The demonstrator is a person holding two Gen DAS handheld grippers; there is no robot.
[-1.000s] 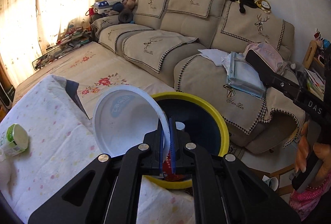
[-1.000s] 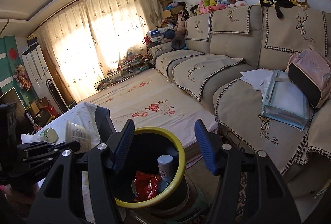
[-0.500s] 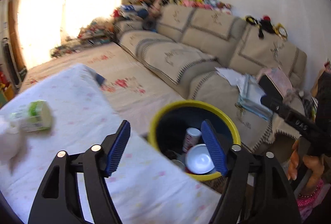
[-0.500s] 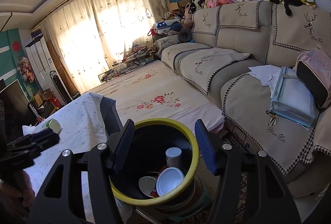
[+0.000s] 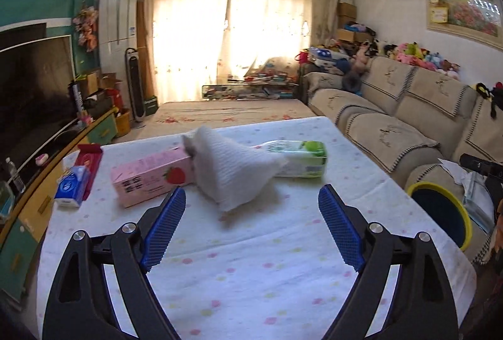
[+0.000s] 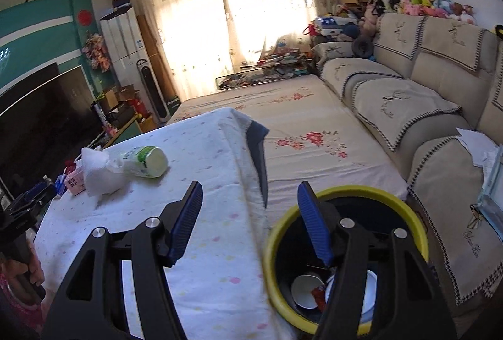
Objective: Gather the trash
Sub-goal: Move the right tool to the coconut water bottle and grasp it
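Observation:
My left gripper (image 5: 248, 227) is open and empty above the table, facing a crumpled white tissue (image 5: 232, 172). A pink strawberry milk carton (image 5: 151, 176) lies to the tissue's left and a green-and-white bottle (image 5: 298, 159) lies behind it on its side. The yellow-rimmed bin (image 5: 440, 214) stands off the table's right edge. My right gripper (image 6: 248, 223) is open and empty above the table edge and the bin (image 6: 283, 239), which holds white cups and a red wrapper (image 6: 317, 296). The tissue (image 6: 97, 173) and bottle (image 6: 146, 162) lie far left.
A blue tissue pack (image 5: 70, 186) and a red packet (image 5: 89, 159) lie at the table's left edge (image 5: 47, 233). A TV (image 5: 31, 95) stands at left, a beige sofa (image 5: 408, 126) at right, and a floral mat (image 6: 298, 132) lies beyond the table.
My left gripper opened and let a white bowl fall into the bin, then swung left from the bin to face the table. My right gripper stayed open and turned slightly left.

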